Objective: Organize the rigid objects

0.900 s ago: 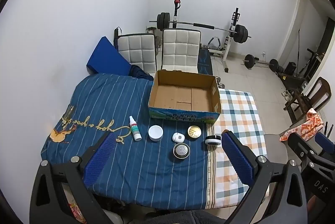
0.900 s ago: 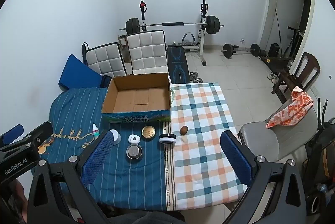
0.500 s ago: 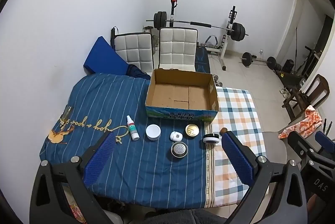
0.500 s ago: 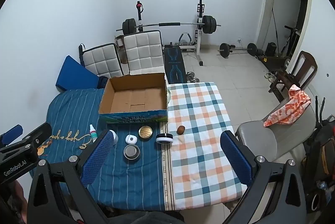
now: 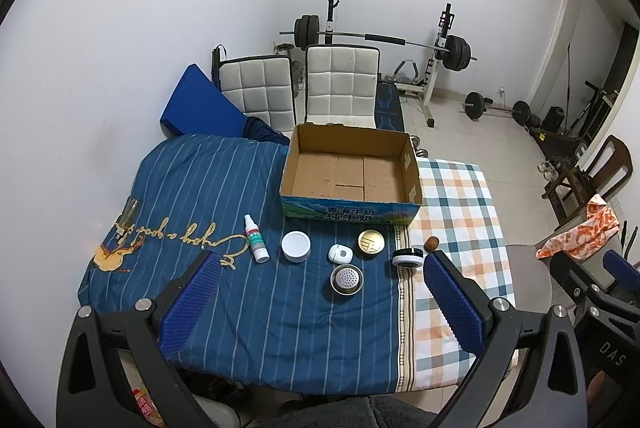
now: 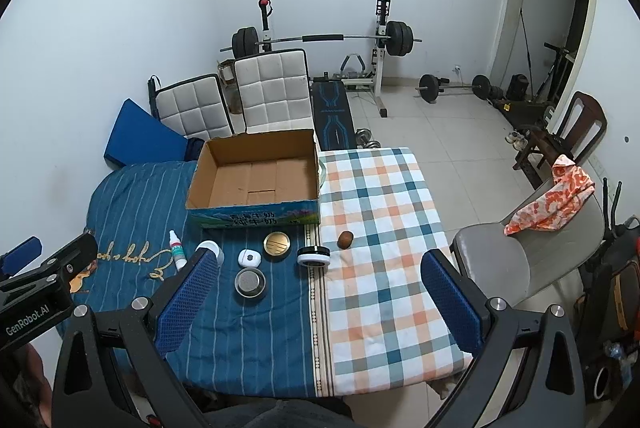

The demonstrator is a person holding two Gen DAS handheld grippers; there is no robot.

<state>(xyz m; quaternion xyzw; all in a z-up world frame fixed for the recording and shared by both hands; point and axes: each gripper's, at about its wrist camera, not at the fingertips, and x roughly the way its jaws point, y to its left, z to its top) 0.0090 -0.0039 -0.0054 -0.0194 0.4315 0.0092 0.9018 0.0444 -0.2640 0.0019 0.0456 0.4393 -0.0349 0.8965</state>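
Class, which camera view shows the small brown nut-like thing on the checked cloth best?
The right wrist view: the brown nut-like thing lies in the open on the checked cloth, clear of both fingers. In the left wrist view it sits just above the tip of the right-hand finger, smaller and crowded.

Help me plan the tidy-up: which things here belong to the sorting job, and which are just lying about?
Job:
cardboard box, empty
spray bottle
white jar
white case
gold tin
metal strainer
black-lidded jar
brown nut-like ball

Lying about:
white chairs
barbell rack
orange cloth
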